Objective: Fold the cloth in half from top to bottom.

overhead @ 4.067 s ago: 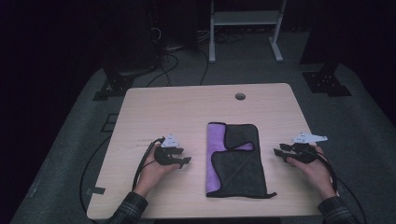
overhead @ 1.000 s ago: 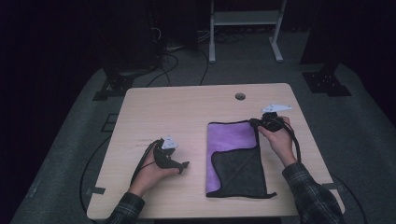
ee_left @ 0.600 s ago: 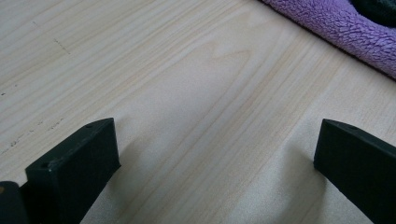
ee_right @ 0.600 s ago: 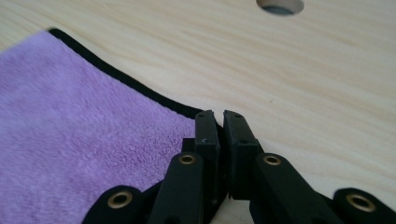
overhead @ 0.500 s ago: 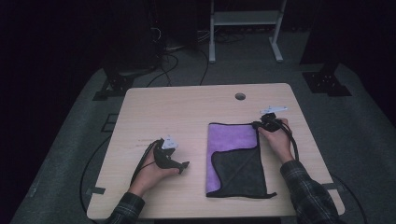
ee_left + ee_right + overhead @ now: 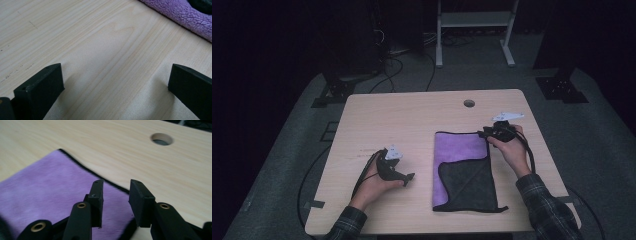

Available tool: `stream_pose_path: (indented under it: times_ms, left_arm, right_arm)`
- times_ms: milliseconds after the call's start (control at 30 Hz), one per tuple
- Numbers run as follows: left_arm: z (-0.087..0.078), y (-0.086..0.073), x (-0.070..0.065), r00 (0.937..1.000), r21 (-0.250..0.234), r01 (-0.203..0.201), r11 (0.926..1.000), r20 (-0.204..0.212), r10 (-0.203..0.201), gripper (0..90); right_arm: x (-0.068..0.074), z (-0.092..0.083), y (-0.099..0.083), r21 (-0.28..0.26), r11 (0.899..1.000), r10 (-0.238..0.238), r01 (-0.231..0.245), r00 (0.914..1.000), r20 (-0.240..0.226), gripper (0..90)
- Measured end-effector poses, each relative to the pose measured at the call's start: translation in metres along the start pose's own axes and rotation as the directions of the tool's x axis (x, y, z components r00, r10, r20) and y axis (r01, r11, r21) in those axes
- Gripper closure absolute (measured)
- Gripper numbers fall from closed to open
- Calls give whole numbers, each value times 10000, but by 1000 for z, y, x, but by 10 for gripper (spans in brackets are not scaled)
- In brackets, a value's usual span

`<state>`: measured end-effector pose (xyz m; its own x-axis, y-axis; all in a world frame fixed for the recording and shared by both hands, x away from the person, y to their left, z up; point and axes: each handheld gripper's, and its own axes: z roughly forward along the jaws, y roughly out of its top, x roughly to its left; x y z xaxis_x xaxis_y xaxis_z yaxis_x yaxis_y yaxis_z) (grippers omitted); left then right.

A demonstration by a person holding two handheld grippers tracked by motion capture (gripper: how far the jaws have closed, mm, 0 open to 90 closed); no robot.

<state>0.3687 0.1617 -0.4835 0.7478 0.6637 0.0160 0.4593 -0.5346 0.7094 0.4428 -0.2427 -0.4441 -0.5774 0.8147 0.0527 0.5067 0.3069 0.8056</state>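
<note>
A cloth (image 6: 460, 150), purple on one face and dark grey on the other, lies flat on the right half of the wooden table (image 6: 402, 120). Its near half shows a grey flap (image 6: 469, 186) folded over the purple. My right gripper (image 6: 486, 132) hovers at the cloth's far right corner. Its jaws have just been opening and stand a little apart above the purple pile (image 6: 50, 182), with nothing pinched between them (image 6: 116, 187). My left gripper (image 6: 409, 176) rests on the table left of the cloth. Its jaws are wide open over bare wood (image 6: 115, 82), with the cloth's edge (image 6: 180, 15) beyond them.
A round cable hole (image 6: 469, 103) sits in the table near the far edge, just beyond my right gripper and also in the right gripper view (image 6: 161, 139). Dark floor, cables and a white stand's legs (image 6: 472, 30) lie behind the table.
My right gripper went from beside the cloth's near right to its far right corner, and the far part now lies spread flat. Its jaws were shut and are now apart. The left gripper stayed put.
</note>
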Motion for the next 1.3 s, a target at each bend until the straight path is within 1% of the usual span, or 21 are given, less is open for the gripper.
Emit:
stream_pose_path:
  times_ms: [33, 133, 167, 233, 300, 333, 433, 467, 500, 600, 667, 700, 800, 867, 900, 967, 1033, 1067, 1100, 1167, 1300]
  left_arm:
    - [0, 0, 0, 10000, -2, 2, 10000, -2, -2, 0]
    - [0, 0, 0, 10000, -2, 0, 10000, -2, 0, 0]
    - [0, 0, 0, 10000, -2, 3, 10000, 0, -3, 0]
    - [0, 0, 0, 10000, -2, 1, 10000, 1, -1, 0]
    - [0, 0, 0, 10000, -2, 0, 10000, -3, 0, 0]
    - [0, 0, 0, 10000, -4, 5, 10000, -2, -5, 0]
    - [0, 0, 0, 10000, -2, 3, 10000, 0, -3, 0]
    - [0, 0, 0, 10000, -1, -1, 10000, -4, 1, 0]
    - [0, 0, 0, 10000, -2, 1, 10000, 1, -1, 0]
    - [0, 0, 0, 10000, 1, -35, 10000, -9, 35, 0]
    - [0, 0, 0, 10000, 3, -37, 10000, -9, 37, 0]
    - [0, 0, 0, 10000, -15, -16, 10000, -8, 16, 0]
    - [0, 0, 0, 10000, -28, 3, 10000, -3, -3, 0]
    - [0, 0, 0, 10000, -35, 3, 10000, -6, -3, 0]
    - [0, 0, 0, 10000, -37, 8, 10000, -7, -8, 0]
    - [0, 0, 0, 10000, -37, 4, 10000, -9, -4, 0]
    - [0, 0, 0, 10000, -34, 7, 10000, -9, -7, 0]
    - [0, 0, 0, 10000, -34, 9, 10000, -9, -9, 0]
    - [0, 0, 0, 10000, -32, 8, 10000, -7, -8, 0]
    - [0, 0, 0, 10000, -28, 2, 10000, -5, -2, 0]
    - [0, 0, 0, 10000, -25, 7, 10000, -6, -7, 0]
  right_arm:
    - [4, 0, 0, 43, 10000, 5, -5, 9999, -154, 627]
    - [23, -1, -2, 31, 9997, -238, 241, 9970, -734, 615]
    - [28, -1, -2, 39, 9995, -295, 300, 9960, -848, 608]
    - [41, 0, -2, 33, 9989, -458, 466, 9913, -1236, 592]
    - [55, 2, -1, 57, 9975, -692, 709, 9863, -1500, 577]
    - [64, 4, -1, 105, 9968, -766, 796, 9821, -1721, 566]
    - [83, 8, -3, 166, 9944, -981, 1044, 9702, -2216, 550]
    - [92, 10, -4, 188, 9934, -1048, 1129, 9638, -2452, 546]
    - [96, 11, -5, 201, 9928, -1088, 1179, 9603, -2570, 544]
    - [115, 16, -9, 334, 9866, -1431, 1596, 9459, -2911, 538]
    - [121, 18, -11, 432, 9846, -1486, 1694, 9411, -3037, 531]
    - [125, 20, -12, 474, 9831, -1536, 1771, 9368, -3143, 529]
    - [133, 24, -14, 458, 9791, -1729, 1983, 9291, -3271, 521]
    - [137, 27, -16, 529, 9765, -1806, 2092, 9266, -3298, 519]
    - [139, 30, -17, 555, 9725, -1963, 2260, 9246, -3264, 529]
    - [142, 32, -19, 650, 9662, -2171, 2494, 9235, -3161, 601]
    - [142, 31, -20, 662, 9637, -2261, 2586, 9226, -3126, 681]
    - [142, 30, -19, 628, 9615, -2356, 2674, 9205, -3117, 770]
    - [142, 29, -19, 640, 9608, -2378, 2697, 9206, -3096, 799]
    - [140, 28, -19, 664, 9612, -2335, 2677, 9180, -3206, 832]
    - [138, 25, -17, 686, 9651, -2170, 2529, 9182, -3315, 845]
